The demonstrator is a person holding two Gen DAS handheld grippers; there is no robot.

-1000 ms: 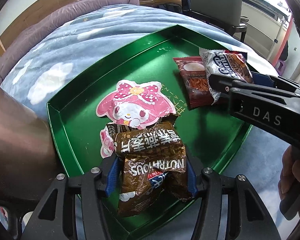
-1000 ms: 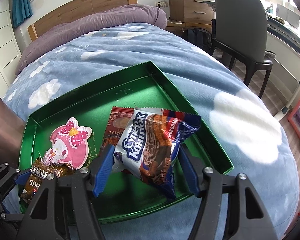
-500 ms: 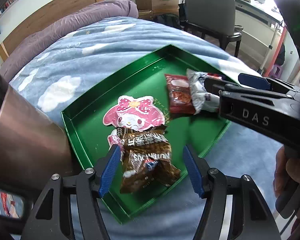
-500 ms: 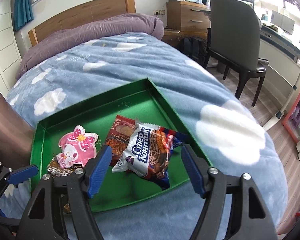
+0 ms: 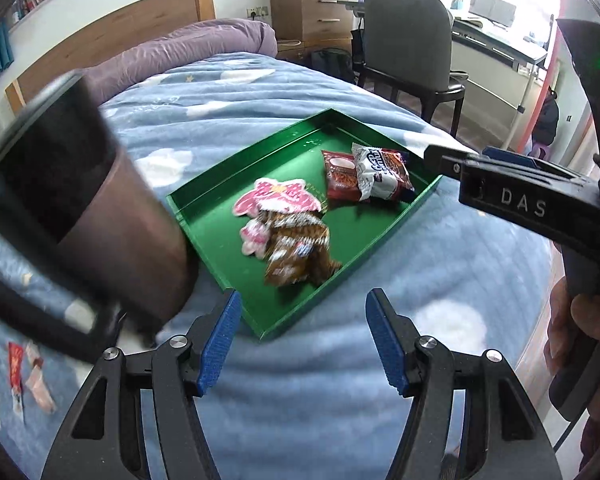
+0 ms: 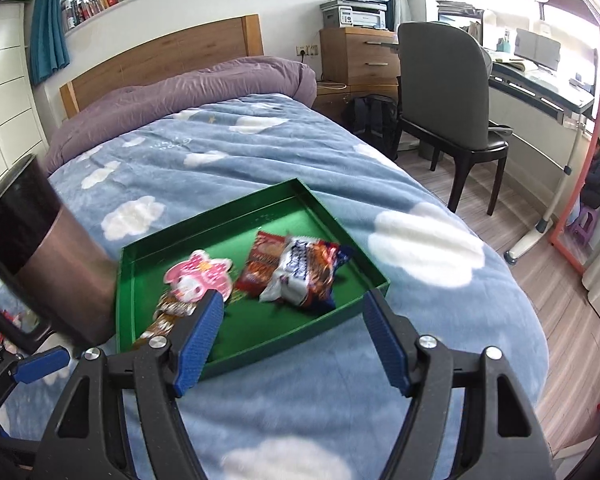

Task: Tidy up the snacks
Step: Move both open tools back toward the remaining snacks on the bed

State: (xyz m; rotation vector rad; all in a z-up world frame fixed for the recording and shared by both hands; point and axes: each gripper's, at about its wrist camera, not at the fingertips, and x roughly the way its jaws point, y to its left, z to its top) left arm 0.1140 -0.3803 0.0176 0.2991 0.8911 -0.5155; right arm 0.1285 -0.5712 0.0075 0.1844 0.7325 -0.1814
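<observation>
A green tray (image 5: 220, 236) (image 6: 140, 252) lies on the blue cloud blanket. In it lie a pink cartoon-character packet (image 5: 278, 200) (image 6: 198, 278), a brown snack bag (image 5: 298, 250) (image 6: 172, 310), a red packet (image 5: 338, 178) (image 6: 262, 264) and a white-and-orange biscuit bag (image 5: 382, 176) (image 6: 304, 270). My left gripper (image 5: 304, 338) is open and empty, pulled back above the blanket in front of the tray. My right gripper (image 6: 294, 338) is open and empty, also short of the tray's near edge.
A brown and black cylinder (image 5: 112, 208) (image 6: 56, 248) stands left of the tray. Small loose packets (image 5: 26, 374) lie on the blanket at far left. A grey chair (image 6: 444, 108) and desk stand right of the bed.
Both grippers let go of their bags, the brown one and the biscuit one, into the tray. Both then drew back and away from it, open.
</observation>
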